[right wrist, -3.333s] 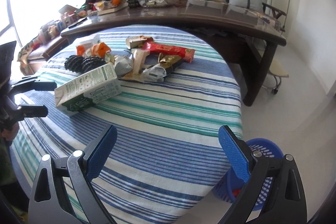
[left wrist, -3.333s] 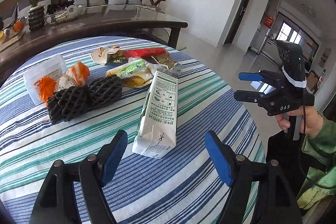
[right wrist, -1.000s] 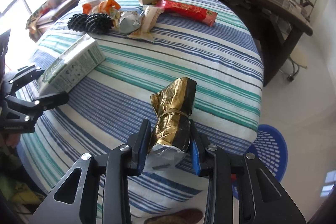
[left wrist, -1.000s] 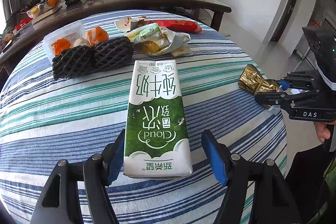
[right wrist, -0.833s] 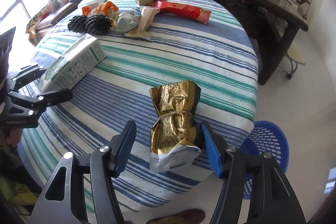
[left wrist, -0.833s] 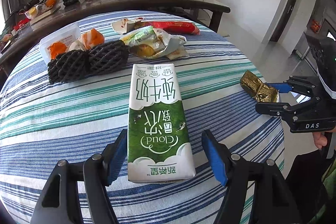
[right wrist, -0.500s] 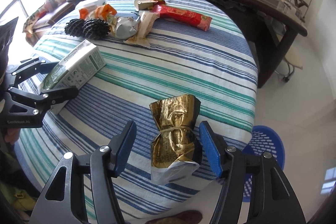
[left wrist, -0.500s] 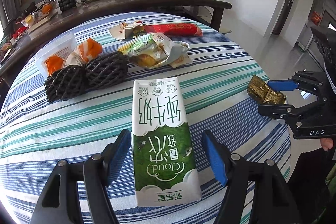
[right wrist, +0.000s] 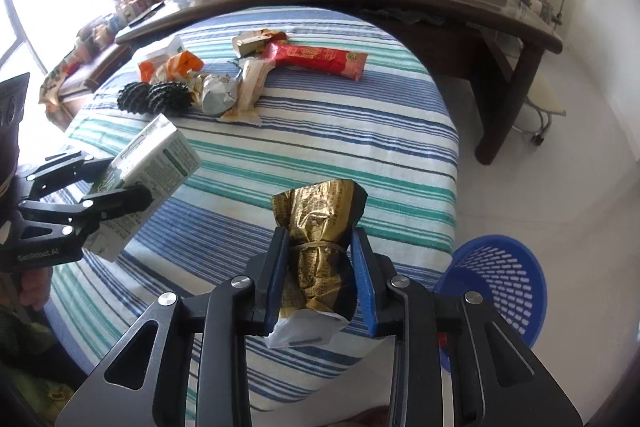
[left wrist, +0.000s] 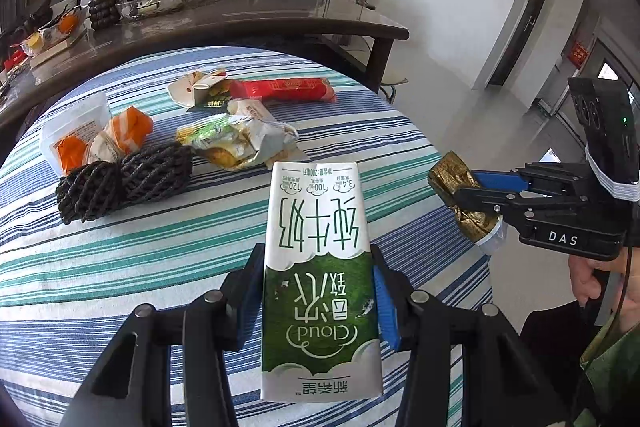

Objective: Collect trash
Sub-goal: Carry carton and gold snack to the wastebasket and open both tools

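Observation:
A green and white milk carton (left wrist: 316, 227) sits between the blue pads of my left gripper (left wrist: 318, 267); the jaws are closing and press on its sides, and it hangs lifted off the striped tablecloth (left wrist: 120, 247). A crumpled gold foil bag (right wrist: 320, 211) is pinched in my right gripper (right wrist: 320, 243), whose jaws are also closing, above the table's near edge. In the right wrist view the left gripper (right wrist: 116, 179) with the carton (right wrist: 160, 155) is at the left. The left wrist view shows the right gripper (left wrist: 468, 191) and foil bag (left wrist: 450, 171) at the right.
A blue plastic basket (right wrist: 500, 279) stands on the floor by the table's right side. Farther back on the cloth lie black foam nets (left wrist: 120, 179), crumpled wrappers (left wrist: 236, 143), a red packet (left wrist: 284, 89) and a plastic box (left wrist: 76, 131). A dark wooden table (left wrist: 240, 23) runs behind.
The left jaws closed onto the milk carton and raised it off the cloth. The right jaws, which had opened around the gold bag, closed on it again and lifted it.

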A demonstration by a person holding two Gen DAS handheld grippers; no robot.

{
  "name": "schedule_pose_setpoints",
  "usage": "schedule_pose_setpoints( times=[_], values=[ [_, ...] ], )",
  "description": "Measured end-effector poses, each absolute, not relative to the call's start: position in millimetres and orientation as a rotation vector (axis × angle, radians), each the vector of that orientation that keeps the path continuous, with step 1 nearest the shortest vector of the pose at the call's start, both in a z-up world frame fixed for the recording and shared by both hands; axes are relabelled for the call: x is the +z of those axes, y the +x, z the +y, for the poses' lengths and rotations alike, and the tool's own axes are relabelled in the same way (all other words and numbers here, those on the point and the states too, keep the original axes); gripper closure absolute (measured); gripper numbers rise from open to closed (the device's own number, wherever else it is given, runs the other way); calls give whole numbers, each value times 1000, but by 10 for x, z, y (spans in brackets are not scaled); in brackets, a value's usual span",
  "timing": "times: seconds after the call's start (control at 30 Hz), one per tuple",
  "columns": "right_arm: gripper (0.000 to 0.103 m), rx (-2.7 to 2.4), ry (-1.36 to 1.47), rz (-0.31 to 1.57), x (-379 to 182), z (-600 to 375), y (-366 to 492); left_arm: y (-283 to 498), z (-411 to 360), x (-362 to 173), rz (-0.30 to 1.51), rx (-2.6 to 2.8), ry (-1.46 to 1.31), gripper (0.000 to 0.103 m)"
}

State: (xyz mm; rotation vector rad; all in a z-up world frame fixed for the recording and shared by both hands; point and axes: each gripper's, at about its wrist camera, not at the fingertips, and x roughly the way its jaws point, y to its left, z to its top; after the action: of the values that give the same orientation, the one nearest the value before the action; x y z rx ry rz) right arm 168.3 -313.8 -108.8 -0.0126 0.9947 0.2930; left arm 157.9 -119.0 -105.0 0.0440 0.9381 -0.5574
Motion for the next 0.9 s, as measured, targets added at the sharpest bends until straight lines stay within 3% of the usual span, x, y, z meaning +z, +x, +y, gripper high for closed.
schedule_pose_setpoints(
  times=[0.37,0.67,0.9],
  values=[
    [72,48,125,940,-753,-4440,1751,1769,-2756,-642,907,-771,66,54],
    [71,-174,183,987,-1290,-5499,1708,1946,-4004,-1068,973,-895,45,54],
    [71,-207,273,1010,-1493,-5898,1690,2029,-4478,-1450,1050,-931,12,53]
  ],
)
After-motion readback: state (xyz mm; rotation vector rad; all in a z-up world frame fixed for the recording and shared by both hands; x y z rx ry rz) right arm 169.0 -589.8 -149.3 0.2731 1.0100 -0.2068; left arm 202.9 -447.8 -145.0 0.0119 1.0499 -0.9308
